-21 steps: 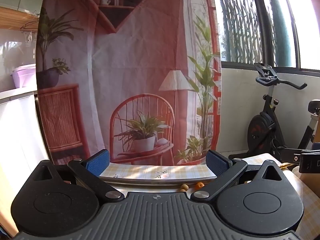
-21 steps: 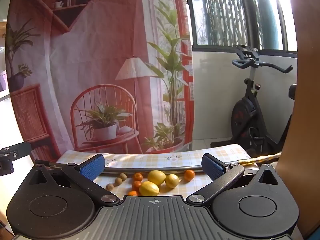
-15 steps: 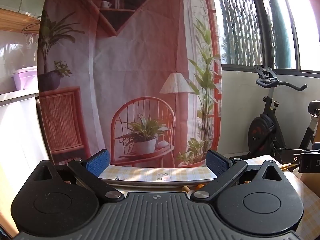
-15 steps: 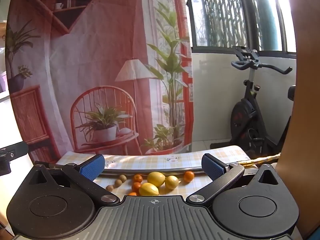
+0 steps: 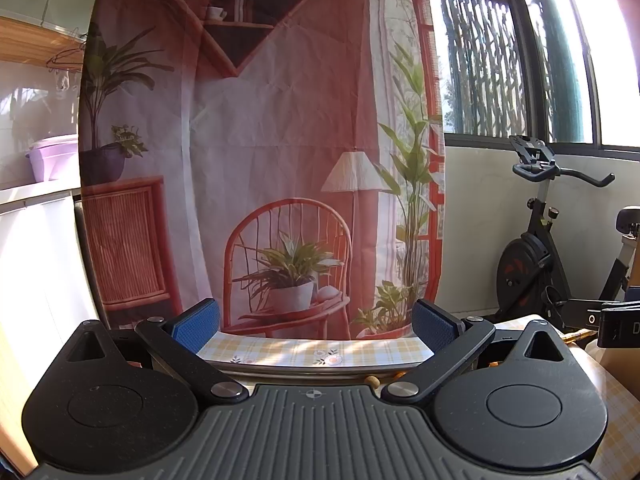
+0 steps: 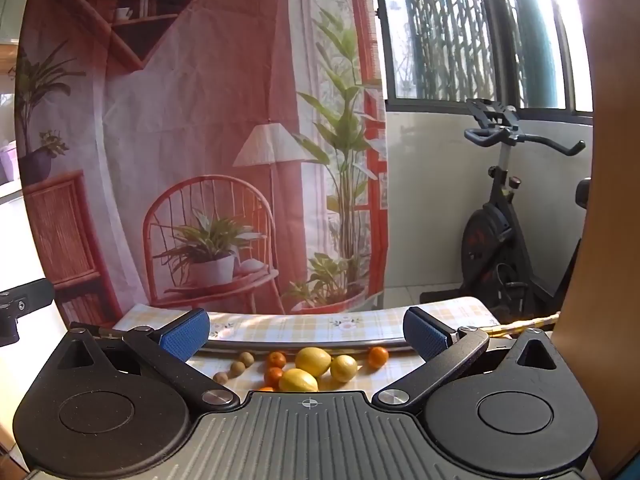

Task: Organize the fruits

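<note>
Plainly the right gripper (image 6: pixel 306 330) is nearer: fruits (image 6: pixel 308 364) lie loose mid-tabletop, just below its spread, empty jaws. Left gripper (image 5: pixel 316 326), also spread and empty, barely sees them.

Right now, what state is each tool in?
Left tool: open, holding nothing.
Right tool: open, holding nothing.
</note>
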`<state>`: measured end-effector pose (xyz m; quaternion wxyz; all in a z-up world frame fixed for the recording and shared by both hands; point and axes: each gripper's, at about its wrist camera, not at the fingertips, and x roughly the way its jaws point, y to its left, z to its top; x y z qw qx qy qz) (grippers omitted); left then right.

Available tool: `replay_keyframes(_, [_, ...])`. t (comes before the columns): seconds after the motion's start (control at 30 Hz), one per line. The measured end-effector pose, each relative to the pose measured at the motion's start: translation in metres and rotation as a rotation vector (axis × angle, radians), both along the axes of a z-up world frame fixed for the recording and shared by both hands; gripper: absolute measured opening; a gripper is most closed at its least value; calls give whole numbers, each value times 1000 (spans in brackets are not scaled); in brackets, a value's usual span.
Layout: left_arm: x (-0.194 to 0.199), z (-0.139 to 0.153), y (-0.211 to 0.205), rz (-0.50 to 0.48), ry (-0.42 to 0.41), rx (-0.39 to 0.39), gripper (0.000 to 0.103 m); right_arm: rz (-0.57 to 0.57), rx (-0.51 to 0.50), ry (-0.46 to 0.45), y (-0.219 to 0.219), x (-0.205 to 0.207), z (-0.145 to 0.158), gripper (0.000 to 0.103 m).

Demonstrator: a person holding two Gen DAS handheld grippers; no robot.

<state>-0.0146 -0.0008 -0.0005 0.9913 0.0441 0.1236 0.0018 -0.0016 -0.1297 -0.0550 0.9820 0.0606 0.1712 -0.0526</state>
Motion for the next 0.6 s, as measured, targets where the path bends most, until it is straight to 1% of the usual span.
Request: replay_keyframes(0.6, [-4, 1, 0, -2, -16, 7, 103, -2, 2, -14, 1, -5, 2, 103])
